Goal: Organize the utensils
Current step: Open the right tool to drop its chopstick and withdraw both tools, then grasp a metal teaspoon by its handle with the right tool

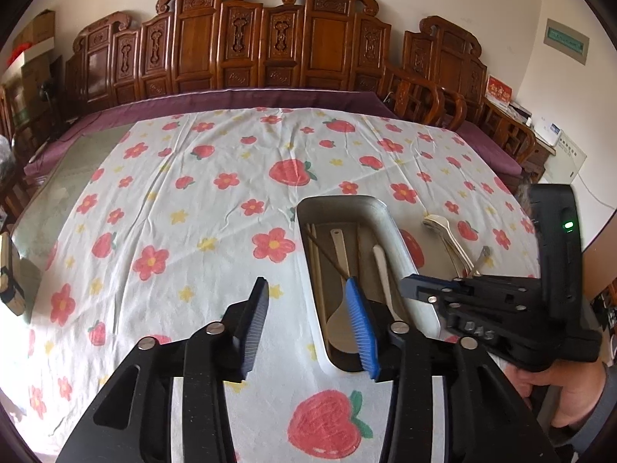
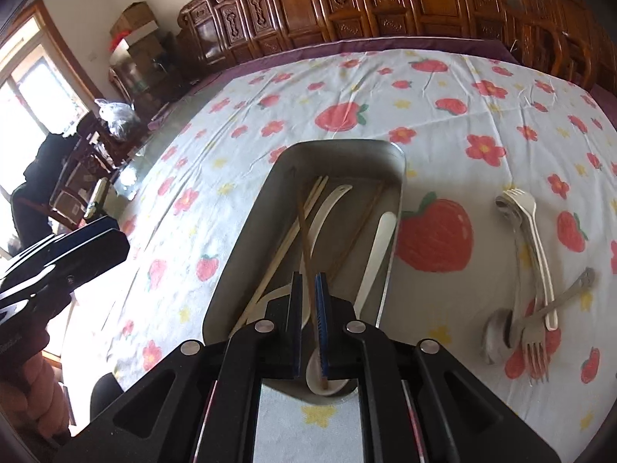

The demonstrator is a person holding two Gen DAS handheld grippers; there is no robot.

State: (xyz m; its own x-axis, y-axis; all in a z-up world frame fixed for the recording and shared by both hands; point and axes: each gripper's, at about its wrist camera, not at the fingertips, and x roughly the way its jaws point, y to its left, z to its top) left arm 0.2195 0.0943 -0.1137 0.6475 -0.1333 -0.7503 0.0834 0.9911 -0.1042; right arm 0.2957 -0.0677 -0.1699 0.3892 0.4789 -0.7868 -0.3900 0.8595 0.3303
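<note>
A metal tray (image 1: 336,201) (image 2: 343,146) lies on the strawberry-print cloth, holding pale chopsticks (image 2: 285,239), white spoons (image 2: 380,254) and a rice paddle (image 1: 341,324). My right gripper (image 2: 308,277) is over the tray's near end, its jaws nearly together, shut on a brown chopstick (image 2: 304,223) that slants down into the tray. In the left wrist view the right gripper (image 1: 414,287) comes in from the right, above the tray's right rim. My left gripper (image 1: 306,281) stands open over the tray's left wall with nothing between its fingers; it also shows as the left gripper (image 2: 83,245) at the far left.
Right of the tray a loose pile lies on the cloth: a white plastic fork (image 2: 530,212) (image 1: 439,223), a metal spoon (image 2: 497,332) and a metal fork (image 2: 538,351). Carved wooden chairs (image 1: 270,46) line the far side. A hand (image 1: 559,382) grips the right handle. A person (image 2: 34,181) stands by the window.
</note>
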